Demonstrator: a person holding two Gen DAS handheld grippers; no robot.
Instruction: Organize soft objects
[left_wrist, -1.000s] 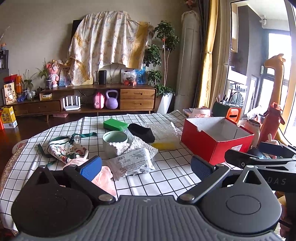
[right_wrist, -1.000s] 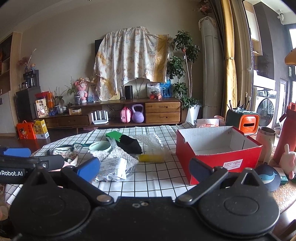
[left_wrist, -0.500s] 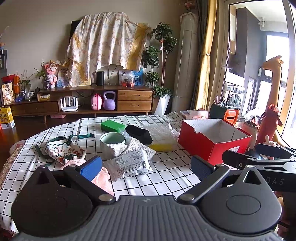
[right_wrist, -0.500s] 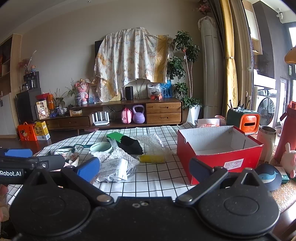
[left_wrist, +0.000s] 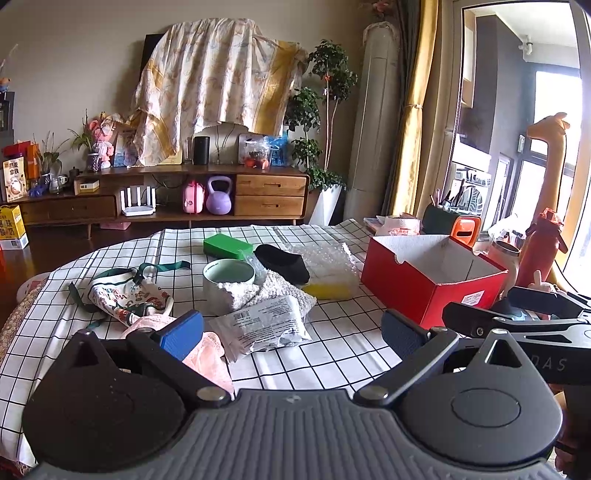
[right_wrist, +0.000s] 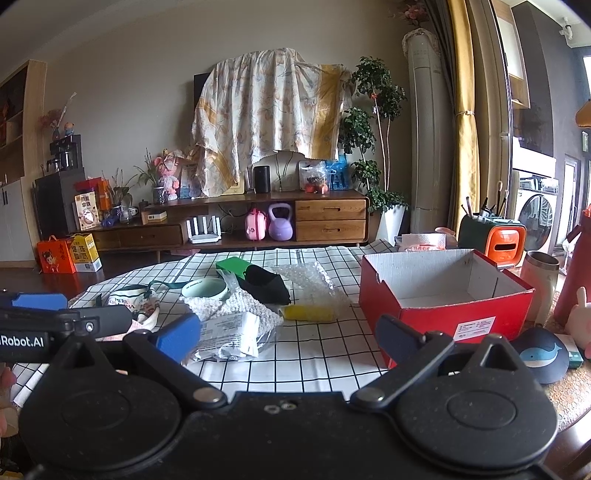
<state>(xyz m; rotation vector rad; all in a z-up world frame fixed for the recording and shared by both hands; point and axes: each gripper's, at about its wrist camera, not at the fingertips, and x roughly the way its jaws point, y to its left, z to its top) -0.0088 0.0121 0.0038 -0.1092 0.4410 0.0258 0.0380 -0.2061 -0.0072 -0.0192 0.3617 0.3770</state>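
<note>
I am holding my left gripper (left_wrist: 291, 328) and right gripper (right_wrist: 288, 332) spread wide and empty above the table edge, aiming low at the white packet (left_wrist: 264, 325) lying nearest, with the red box (left_wrist: 432, 280) waiting empty on the right.
</note>
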